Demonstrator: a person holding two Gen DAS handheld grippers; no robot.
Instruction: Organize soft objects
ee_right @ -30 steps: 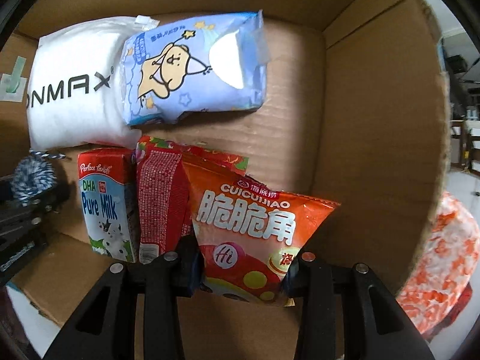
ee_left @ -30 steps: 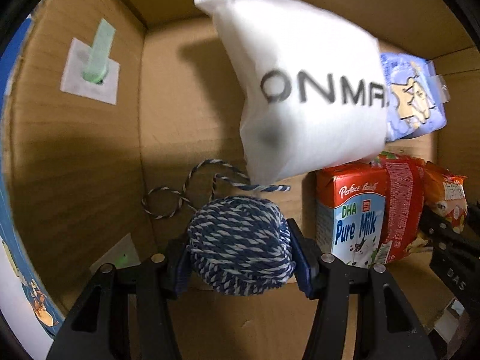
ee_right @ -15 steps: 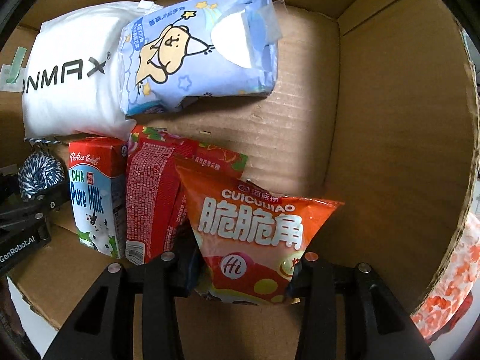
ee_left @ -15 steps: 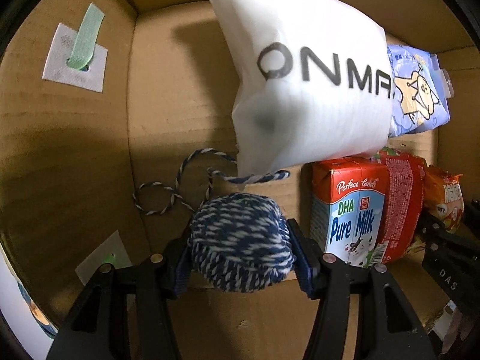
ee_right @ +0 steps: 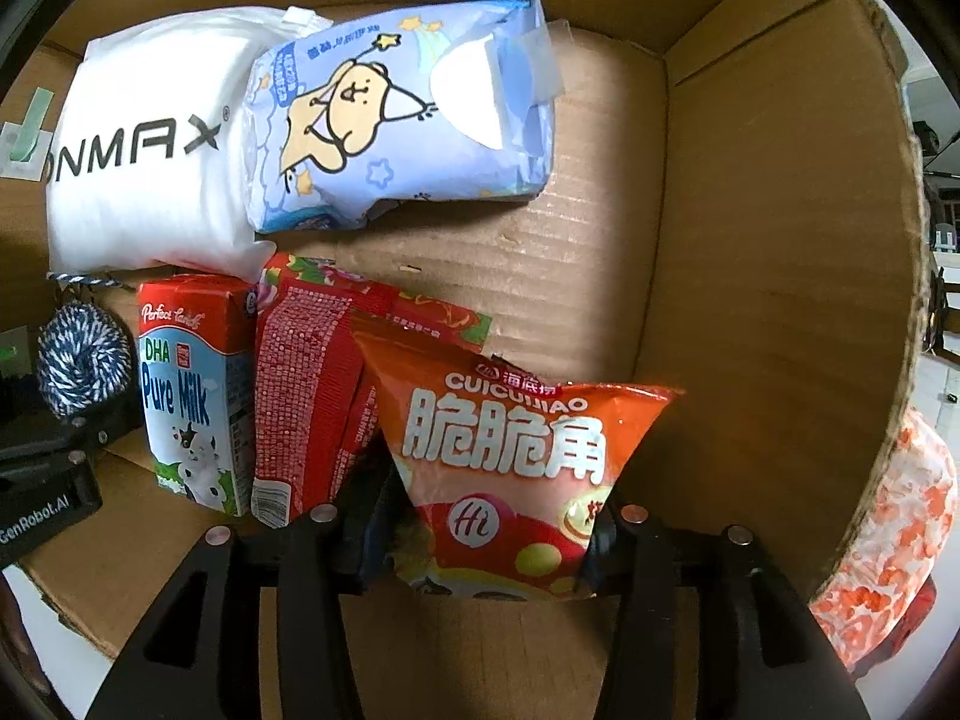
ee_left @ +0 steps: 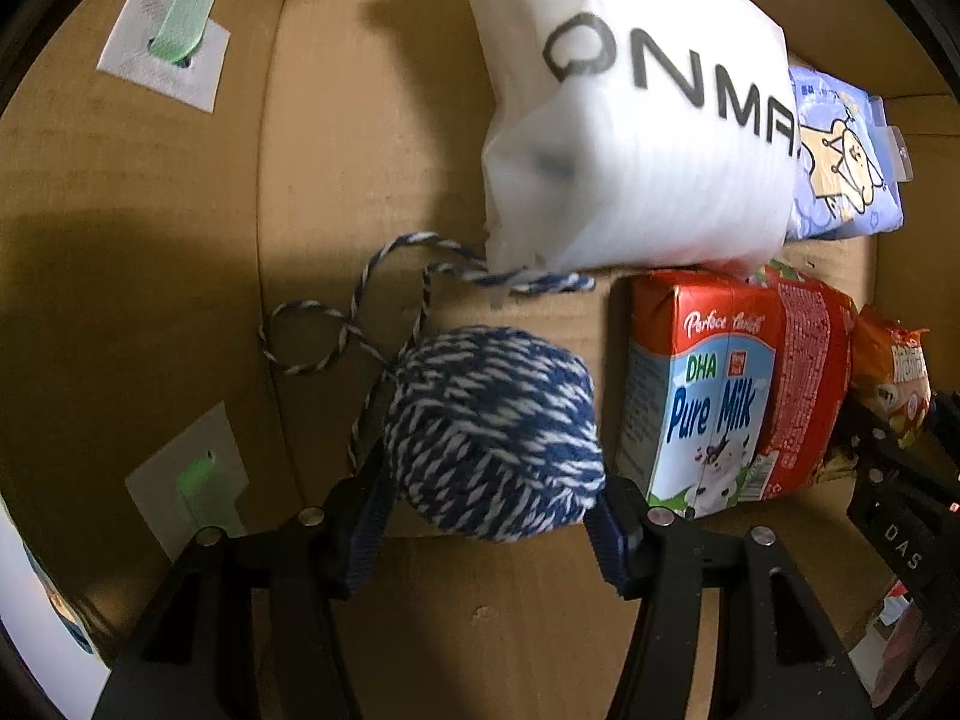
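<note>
Left gripper (ee_left: 489, 525) clamped on a blue-and-white yarn ball (ee_left: 492, 432) inside a cardboard box (ee_left: 150, 240), a loose strand (ee_left: 360, 300) looping off and running under a white pouch (ee_left: 636, 120). To the right, a milk carton (ee_left: 702, 402) upright beside a red packet (ee_left: 810, 384) and an orange snack bag (ee_left: 894, 372). Behind the pouch, a blue tissue pack (ee_left: 840, 162).

The yarn ball (ee_left: 492, 432) sits deeper in the box (ee_left: 150, 240), nearer the milk carton (ee_left: 702, 402); the snack bag (ee_right: 510, 468) sits slightly further in.
</note>
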